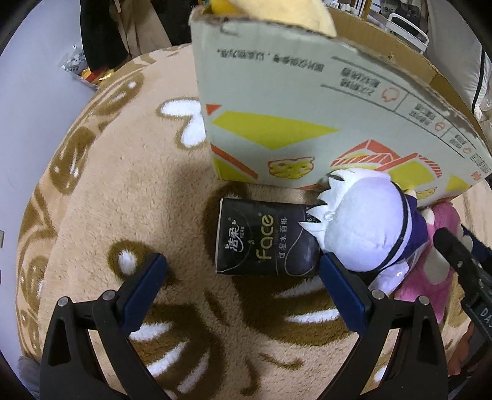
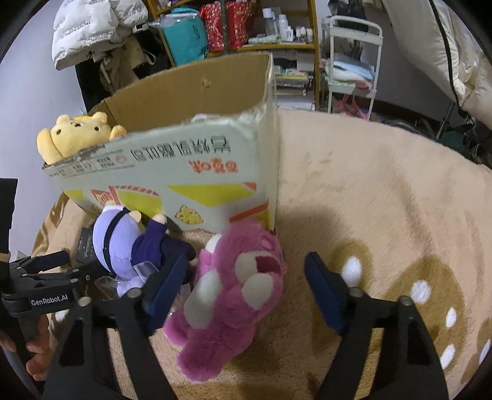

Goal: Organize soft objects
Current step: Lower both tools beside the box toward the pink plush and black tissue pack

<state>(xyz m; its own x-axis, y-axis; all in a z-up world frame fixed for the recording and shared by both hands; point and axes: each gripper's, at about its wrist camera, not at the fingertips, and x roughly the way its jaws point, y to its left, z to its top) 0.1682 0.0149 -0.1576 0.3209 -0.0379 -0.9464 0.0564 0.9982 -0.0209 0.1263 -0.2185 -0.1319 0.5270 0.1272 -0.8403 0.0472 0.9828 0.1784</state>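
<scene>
A cardboard box point(image 1: 307, 101) point(image 2: 190, 160) stands on a beige rug, with a yellow bear plush point(image 2: 73, 135) inside it at its left end. A black tissue pack point(image 1: 264, 240) lies in front of the box. A white-haired doll in purple point(image 1: 366, 221) point(image 2: 132, 246) lies beside it, and a pink bear plush point(image 2: 233, 292) point(image 1: 436, 277) lies to its right. My left gripper point(image 1: 243, 267) is open, its jaws either side of the tissue pack. My right gripper point(image 2: 246, 270) is open around the pink bear.
The beige rug point(image 2: 384, 200) with brown and white patterns covers the floor. Behind the box stand a yellow shelf point(image 2: 246, 30) with bags and bottles, a white cart point(image 2: 353, 61) and hanging coats point(image 2: 92, 27). The left gripper's body point(image 2: 46, 277) shows at the right view's left.
</scene>
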